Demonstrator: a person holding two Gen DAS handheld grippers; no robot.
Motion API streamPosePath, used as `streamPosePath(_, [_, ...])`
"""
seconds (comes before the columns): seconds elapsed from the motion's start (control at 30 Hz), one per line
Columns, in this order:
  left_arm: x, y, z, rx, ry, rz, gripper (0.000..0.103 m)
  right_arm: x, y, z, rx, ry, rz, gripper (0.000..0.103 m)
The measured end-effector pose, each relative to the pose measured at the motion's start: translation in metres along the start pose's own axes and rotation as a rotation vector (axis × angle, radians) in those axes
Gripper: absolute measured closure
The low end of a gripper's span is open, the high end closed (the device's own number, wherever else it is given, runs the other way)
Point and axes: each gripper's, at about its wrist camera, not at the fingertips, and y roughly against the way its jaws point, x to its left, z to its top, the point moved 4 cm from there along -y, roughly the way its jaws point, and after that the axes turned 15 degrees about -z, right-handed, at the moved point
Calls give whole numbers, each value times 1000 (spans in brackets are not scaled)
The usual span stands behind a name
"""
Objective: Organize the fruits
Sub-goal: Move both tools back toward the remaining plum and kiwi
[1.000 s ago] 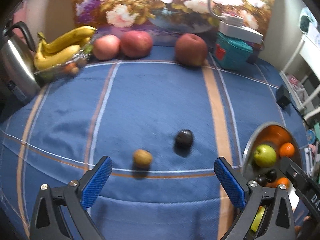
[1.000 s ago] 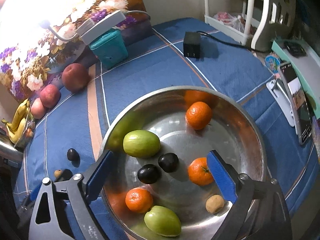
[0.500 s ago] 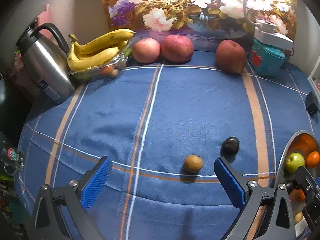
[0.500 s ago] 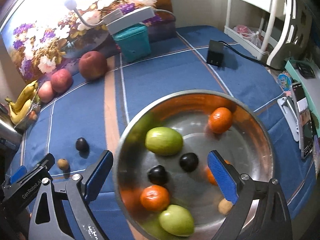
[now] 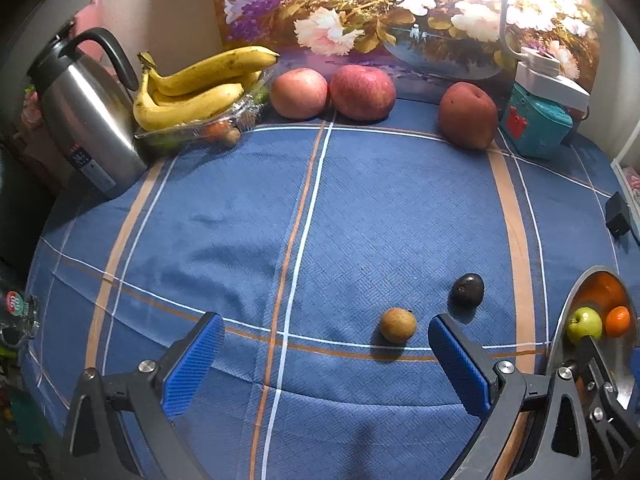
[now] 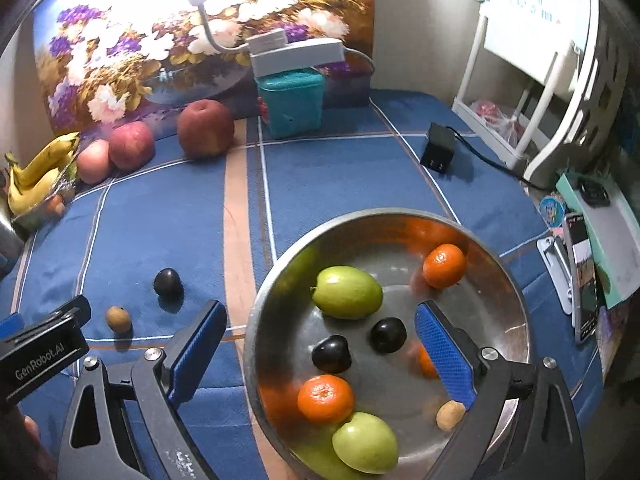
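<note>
The left gripper [image 5: 324, 354], its two blue-padded fingers spread wide with nothing between them, hangs above the near edge of the blue checked tablecloth [image 5: 224, 216]. Just beyond its right-hand pad lies a small round brown fruit [image 5: 397, 325], and a little farther back and to the right sits a small dark plum-like fruit [image 5: 467, 289]; the two are near each other but apart. The right gripper [image 6: 320, 350] is likewise fully spread and empty, poised over the round stainless steel bowl [image 6: 400, 220] that stands on the cloth to the right of those two loose fruits. Nearest in the bowl are a green apple-like fruit [image 6: 366, 447], a tangerine [image 6: 325, 398] touching it, and a small tan fruit [image 6: 450, 415] by the right pad; a second tangerine is partly hidden behind that pad. Toward the middle lie two dark plums [image 6: 331, 354], then a second green fruit [image 6: 346, 292], and at the far side another tangerine [image 6: 444, 265]. Farther back on the cloth are a black power adapter [image 6: 438, 148] and a shiny steel kettle [image 5: 86, 116]. Along the back stand a bunch of yellow bananas [image 5: 192, 88] on a clear plastic tray, three large red apples [image 5: 362, 92], and a teal box [image 5: 536, 124] in front of a flower painting [image 5: 400, 12].
</note>
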Motion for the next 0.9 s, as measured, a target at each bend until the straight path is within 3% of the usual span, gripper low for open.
streamPosePath(0.23, [18,-5,3,17,60,-50,0,18,8,3,-24,16,69,8])
streamPosePath(0.53, [48,4,15,-85,84,-26,0,44,12,11,-28,31,102,8])
streamPosePath(0.77, [63,4,19,-100,119,-44,0,64,25,21,-69,57,136,8])
streamPosePath(0.9, [71,3,21,-106,170,-96,0,74,30,28,-73,57,172,8])
